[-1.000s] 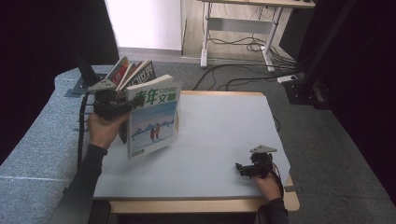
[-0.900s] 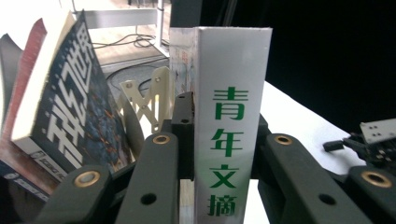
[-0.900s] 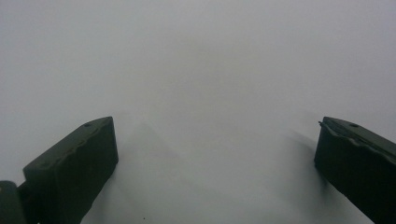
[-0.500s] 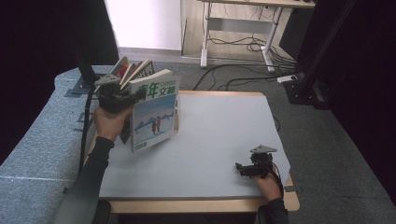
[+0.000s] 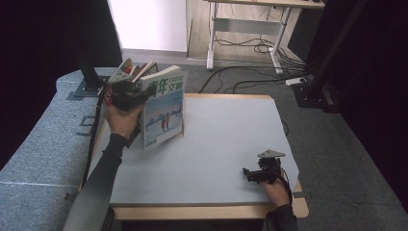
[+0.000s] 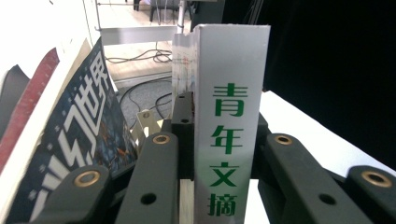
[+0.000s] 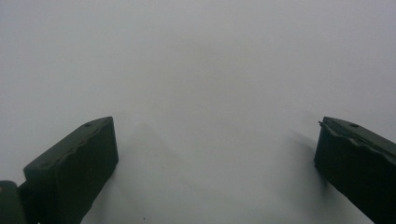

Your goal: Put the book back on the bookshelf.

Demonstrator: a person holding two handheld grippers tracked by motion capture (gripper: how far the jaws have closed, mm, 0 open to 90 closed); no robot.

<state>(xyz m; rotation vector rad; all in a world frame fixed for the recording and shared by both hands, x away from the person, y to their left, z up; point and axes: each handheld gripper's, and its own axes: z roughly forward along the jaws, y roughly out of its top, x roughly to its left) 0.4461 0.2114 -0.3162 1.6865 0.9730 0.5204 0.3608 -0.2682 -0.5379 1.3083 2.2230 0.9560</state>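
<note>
The table (image 5: 226, 144) lies bare ahead of the right gripper (image 5: 251, 174), whose jaws stand wide apart with nothing between them. The left gripper (image 5: 139, 96) clamps one white magazine with green lettering (image 6: 231, 121) by its spine, upright. Just beyond and left of that claw lean two or three more magazines (image 5: 130, 71). To shelve it well, I would keep the spine vertical and slide it alongside its neighbours before letting go.

A grey-topped table (image 5: 216, 144) bears the right hand-held gripper (image 5: 250, 174).
</note>
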